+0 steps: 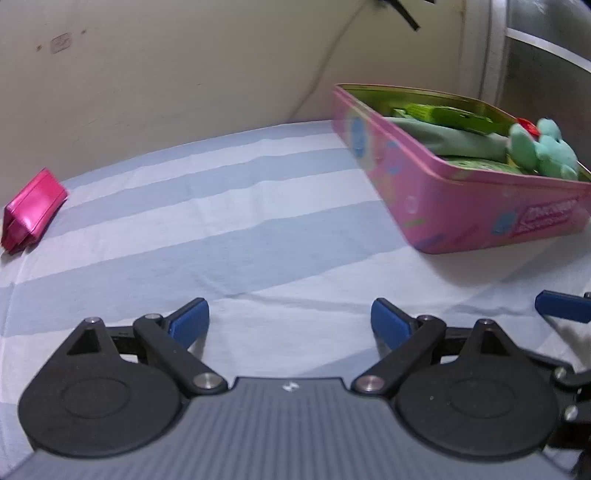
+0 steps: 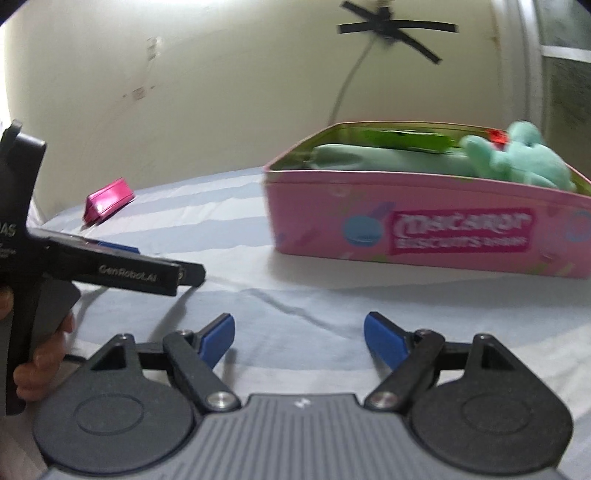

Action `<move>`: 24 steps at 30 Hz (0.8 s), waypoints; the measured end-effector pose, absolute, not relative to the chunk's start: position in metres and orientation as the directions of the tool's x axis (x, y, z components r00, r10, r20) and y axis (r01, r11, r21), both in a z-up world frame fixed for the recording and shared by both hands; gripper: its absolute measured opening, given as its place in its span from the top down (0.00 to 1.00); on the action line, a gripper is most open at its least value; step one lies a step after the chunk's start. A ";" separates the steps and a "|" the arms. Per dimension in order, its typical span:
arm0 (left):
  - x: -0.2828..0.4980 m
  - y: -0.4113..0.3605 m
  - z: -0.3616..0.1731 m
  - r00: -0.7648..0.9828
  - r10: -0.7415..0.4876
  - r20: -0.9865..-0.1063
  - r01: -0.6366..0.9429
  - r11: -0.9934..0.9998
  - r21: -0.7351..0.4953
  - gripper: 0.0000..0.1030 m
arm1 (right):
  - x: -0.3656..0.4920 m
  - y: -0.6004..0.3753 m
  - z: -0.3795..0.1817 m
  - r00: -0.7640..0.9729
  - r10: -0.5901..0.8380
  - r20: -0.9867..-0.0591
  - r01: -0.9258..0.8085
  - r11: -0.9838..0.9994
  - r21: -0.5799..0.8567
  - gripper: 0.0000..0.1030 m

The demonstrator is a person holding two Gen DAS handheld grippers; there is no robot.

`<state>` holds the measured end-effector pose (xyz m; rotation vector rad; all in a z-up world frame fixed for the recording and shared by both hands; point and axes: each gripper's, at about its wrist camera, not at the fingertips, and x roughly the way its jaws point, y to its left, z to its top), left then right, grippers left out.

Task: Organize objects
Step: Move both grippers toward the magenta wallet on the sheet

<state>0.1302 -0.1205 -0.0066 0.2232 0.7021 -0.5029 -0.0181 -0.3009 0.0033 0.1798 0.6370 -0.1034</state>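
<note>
A pink biscuit tin (image 1: 461, 206) stands open on the striped cloth at the right; it also shows in the right wrist view (image 2: 424, 232). Inside lie a teal plush toy (image 1: 543, 147) (image 2: 524, 155), a pale green soft item (image 1: 454, 138) (image 2: 376, 158) and bright green packets (image 1: 443, 114). A shiny magenta pouch (image 1: 31, 212) (image 2: 107, 201) lies far left near the wall. My left gripper (image 1: 290, 321) is open and empty, low over the cloth. My right gripper (image 2: 299, 338) is open and empty, in front of the tin.
A blue and white striped cloth (image 1: 221, 221) covers the surface. A cream wall stands behind, with a cable taped to it (image 2: 391, 29). A window frame (image 1: 535, 55) is at the far right. The left gripper body and the hand holding it show at the left of the right wrist view (image 2: 55, 266).
</note>
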 end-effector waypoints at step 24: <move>0.188 -0.007 -0.006 0.729 -0.221 -0.647 0.300 0.954 0.012 0.04 | 0.073 -0.163 0.012 0.724 0.172 -0.668 -0.239 0.971 -0.009 0.22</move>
